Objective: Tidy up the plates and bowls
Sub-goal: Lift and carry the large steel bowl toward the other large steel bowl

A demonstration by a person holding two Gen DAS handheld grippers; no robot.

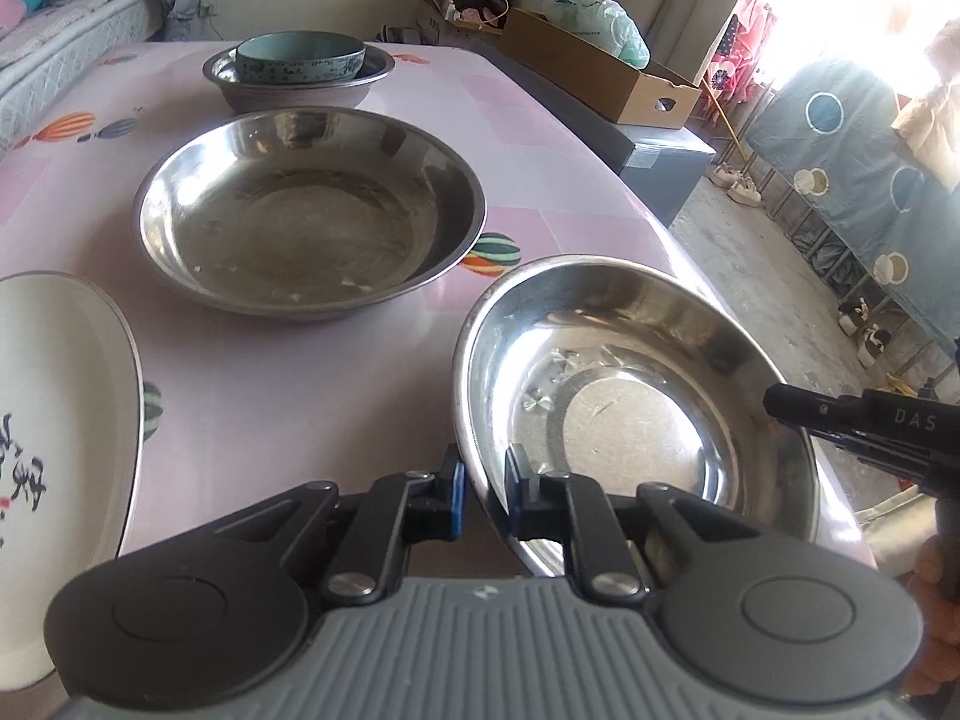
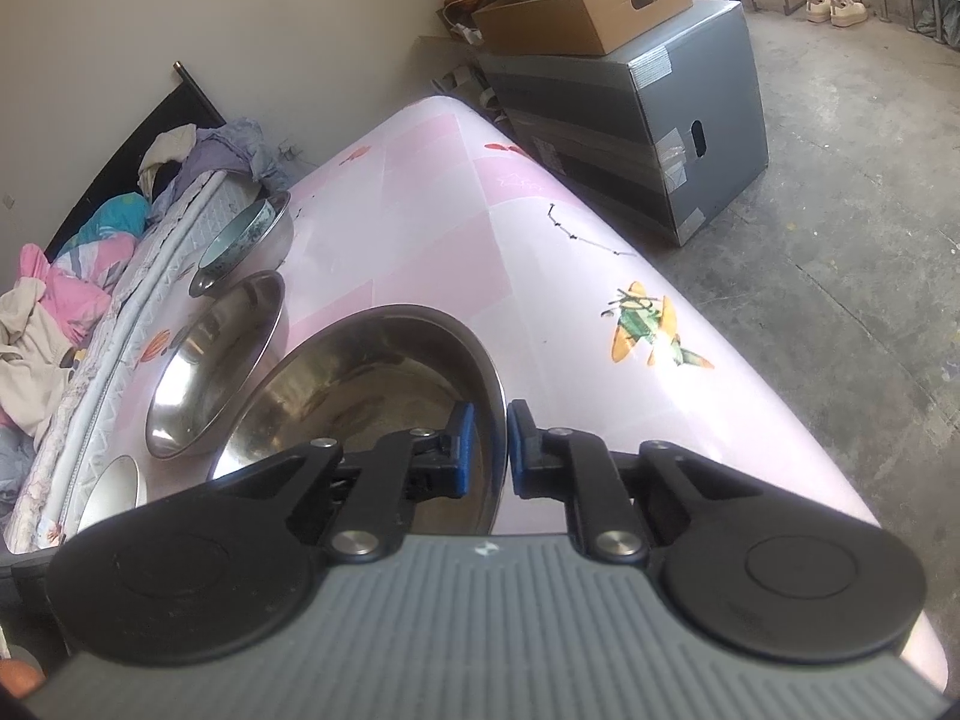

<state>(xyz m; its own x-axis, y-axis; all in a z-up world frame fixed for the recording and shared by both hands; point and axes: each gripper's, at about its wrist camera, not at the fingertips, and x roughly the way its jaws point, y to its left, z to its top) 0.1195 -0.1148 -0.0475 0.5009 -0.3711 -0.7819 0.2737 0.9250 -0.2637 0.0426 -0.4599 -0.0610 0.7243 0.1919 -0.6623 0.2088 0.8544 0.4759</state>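
Observation:
A small steel bowl (image 1: 630, 414) sits near the right edge of the pink table (image 1: 270, 396). My left gripper (image 1: 483, 474) is shut on its near rim, one pad inside and one outside. In the right wrist view my right gripper (image 2: 491, 438) pinches the rim of the same bowl (image 2: 372, 378); from the left wrist view the right gripper (image 1: 777, 405) sits on the bowl's right rim. Beyond lies a larger steel bowl (image 1: 312, 210). At the far end a teal ceramic bowl (image 1: 300, 54) rests inside another steel bowl (image 1: 240, 81). A white plate (image 1: 60, 420) with black writing lies at the left.
The table's right edge drops to a concrete floor (image 2: 840, 300). A grey box (image 2: 660, 120) carrying an open cardboard box (image 2: 588, 12) stands past the table's far corner. A bed with piled clothes (image 2: 72, 300) runs along the table's other side. Shoes (image 1: 735, 180) lie on the floor.

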